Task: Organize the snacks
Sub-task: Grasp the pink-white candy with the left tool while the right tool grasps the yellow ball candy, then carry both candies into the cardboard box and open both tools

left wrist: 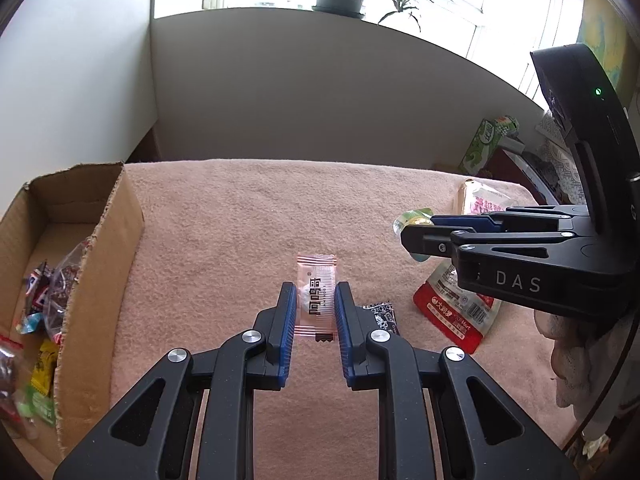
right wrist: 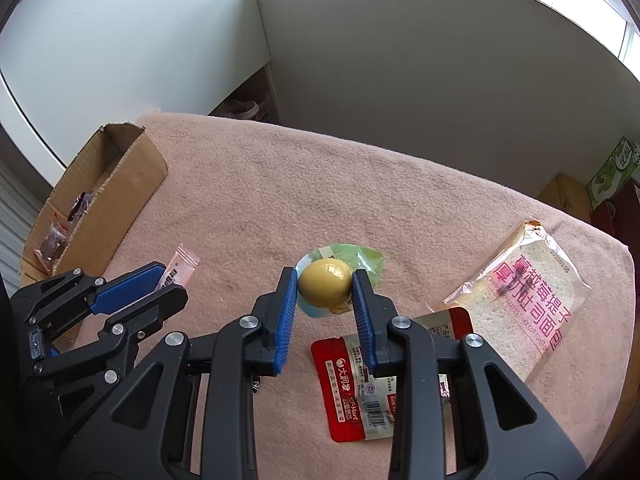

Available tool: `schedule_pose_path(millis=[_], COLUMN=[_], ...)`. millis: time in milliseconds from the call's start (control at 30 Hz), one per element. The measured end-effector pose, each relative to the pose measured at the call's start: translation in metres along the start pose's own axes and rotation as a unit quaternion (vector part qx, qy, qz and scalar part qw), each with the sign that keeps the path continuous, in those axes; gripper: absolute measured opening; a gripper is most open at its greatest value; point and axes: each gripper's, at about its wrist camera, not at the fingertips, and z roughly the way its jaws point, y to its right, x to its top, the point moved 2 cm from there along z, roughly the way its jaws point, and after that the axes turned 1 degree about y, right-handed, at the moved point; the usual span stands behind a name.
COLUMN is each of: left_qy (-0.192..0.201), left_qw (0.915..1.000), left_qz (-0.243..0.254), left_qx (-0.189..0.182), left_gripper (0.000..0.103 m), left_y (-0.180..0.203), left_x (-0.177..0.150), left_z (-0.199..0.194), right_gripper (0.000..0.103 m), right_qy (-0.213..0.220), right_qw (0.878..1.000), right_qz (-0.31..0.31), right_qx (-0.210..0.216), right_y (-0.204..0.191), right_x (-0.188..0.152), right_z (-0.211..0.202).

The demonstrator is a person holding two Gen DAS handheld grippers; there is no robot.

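My left gripper (left wrist: 315, 294) has its blue pads on either side of a pink snack sachet (left wrist: 315, 294) lying on the pink cloth; I cannot tell whether the pads touch it. The sachet also shows in the right wrist view (right wrist: 180, 269), partly behind the left gripper (right wrist: 160, 280). My right gripper (right wrist: 325, 280) stands open around a yellow egg-shaped snack in a clear green wrapper (right wrist: 325, 283), its pads close on each side. In the left wrist view the right gripper (left wrist: 416, 236) hides most of that snack (left wrist: 414, 218).
An open cardboard box (left wrist: 100, 248) (right wrist: 116, 184) with several snack packets stands at the left. A red and white packet (right wrist: 352, 376) (left wrist: 452, 312), a bagged toast slice (right wrist: 528, 300) and a small black packet (left wrist: 382, 316) lie on the cloth. A green carton (left wrist: 484, 144) stands beyond the far right edge.
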Motion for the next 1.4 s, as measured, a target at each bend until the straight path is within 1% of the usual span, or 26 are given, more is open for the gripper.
schedule_pose_path(millis=[300, 533, 667, 933, 1133, 1400], left_qy=[0.057, 0.089, 0.099, 0.106, 0.102, 0.098], left_qw=[0.9982, 0.9947, 0.9924, 0.9880, 0.9858, 0.9836], left_qz=[-0.013, -0.034, -0.046, -0.080, -0.086, -0.095], left_qx=[0.015, 0.040, 0.056, 0.079, 0.103, 0.118], left_gripper=[0.018, 0.018, 0.018, 0.018, 0.018, 0.018], left_y=[-0.020, -0.050, -0.073, -0.123, -0.149, -0.175], left_x=[-0.003, -0.006, -0.008, -0.016, -0.027, -0.035], left_z=[-0.047, -0.070, -0.079, -0.092, -0.097, -0.106], right_gripper=[0.029, 0.029, 0.029, 0.029, 0.029, 0.029], right_qy=[0.040, 0.057, 0.063, 0.060, 0.050, 0.032], right_qw=[0.998, 0.996, 0.994, 0.990, 0.989, 0.987], right_qz=[-0.036, -0.063, -0.078, -0.107, -0.122, -0.134], right_qx=[0.020, 0.040, 0.046, 0.065, 0.071, 0.083], right_y=[-0.044, -0.087, -0.113, -0.165, -0.197, -0.237], right_x=[0.010, 0.017, 0.025, 0.043, 0.054, 0.064], right_z=[-0.044, -0.057, -0.052, -0.033, -0.014, 0.013])
